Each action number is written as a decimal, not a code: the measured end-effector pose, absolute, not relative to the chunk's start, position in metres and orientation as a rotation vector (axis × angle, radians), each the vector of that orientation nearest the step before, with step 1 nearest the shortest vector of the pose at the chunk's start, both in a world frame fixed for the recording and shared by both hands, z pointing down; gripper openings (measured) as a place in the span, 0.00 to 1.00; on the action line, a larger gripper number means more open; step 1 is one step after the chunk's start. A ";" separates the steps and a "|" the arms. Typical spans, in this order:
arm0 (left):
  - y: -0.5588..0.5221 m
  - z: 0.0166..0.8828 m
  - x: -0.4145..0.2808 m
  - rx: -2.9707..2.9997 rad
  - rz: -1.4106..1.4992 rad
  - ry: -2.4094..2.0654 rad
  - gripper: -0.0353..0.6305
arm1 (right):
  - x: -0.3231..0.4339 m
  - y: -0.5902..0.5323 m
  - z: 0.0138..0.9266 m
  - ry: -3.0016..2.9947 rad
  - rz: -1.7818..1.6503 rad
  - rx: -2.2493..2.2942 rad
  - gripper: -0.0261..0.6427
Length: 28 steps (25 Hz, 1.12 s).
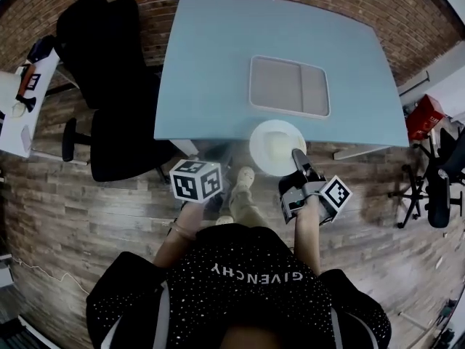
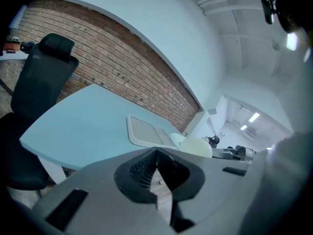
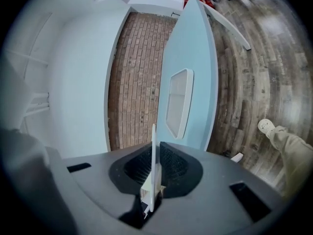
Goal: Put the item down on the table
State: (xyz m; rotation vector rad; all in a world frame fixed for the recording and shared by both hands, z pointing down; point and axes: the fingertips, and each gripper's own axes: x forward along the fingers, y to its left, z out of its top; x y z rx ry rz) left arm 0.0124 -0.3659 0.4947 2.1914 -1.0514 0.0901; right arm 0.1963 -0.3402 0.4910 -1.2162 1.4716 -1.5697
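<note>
A round white plate (image 1: pixel 275 147) hangs level at the near edge of the pale blue table (image 1: pixel 218 64), partly over the floor. My right gripper (image 1: pixel 298 155) is shut on the plate's near right rim. In the right gripper view the plate (image 3: pixel 153 155) shows edge-on as a thin white line pinched between the black pads of the right gripper (image 3: pixel 152 182). The left gripper's marker cube (image 1: pixel 195 180) sits left of the plate and hides its jaws. In the left gripper view my left gripper (image 2: pixel 157 173) holds nothing, jaws together, and the plate (image 2: pixel 196 146) lies to its right.
A shallow grey tray (image 1: pixel 289 86) lies on the table beyond the plate. A black office chair (image 1: pixel 109 86) stands at the table's left side. The person's shoe (image 1: pixel 243 180) rests on the wooden floor below the table edge. A red item (image 1: pixel 425 115) sits far right.
</note>
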 end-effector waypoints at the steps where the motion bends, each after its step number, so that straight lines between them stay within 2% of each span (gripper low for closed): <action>1: -0.380 0.494 0.019 2.195 0.090 -1.048 0.07 | 0.202 -0.353 0.491 1.471 -1.569 -1.221 0.09; 15: -0.569 0.486 0.078 2.189 0.079 -1.093 0.07 | 0.266 -0.555 0.498 1.515 -1.590 -1.249 0.09; 28: -0.643 0.501 0.081 2.211 0.088 -1.139 0.07 | 0.251 -0.652 0.551 1.562 -1.656 -1.361 0.09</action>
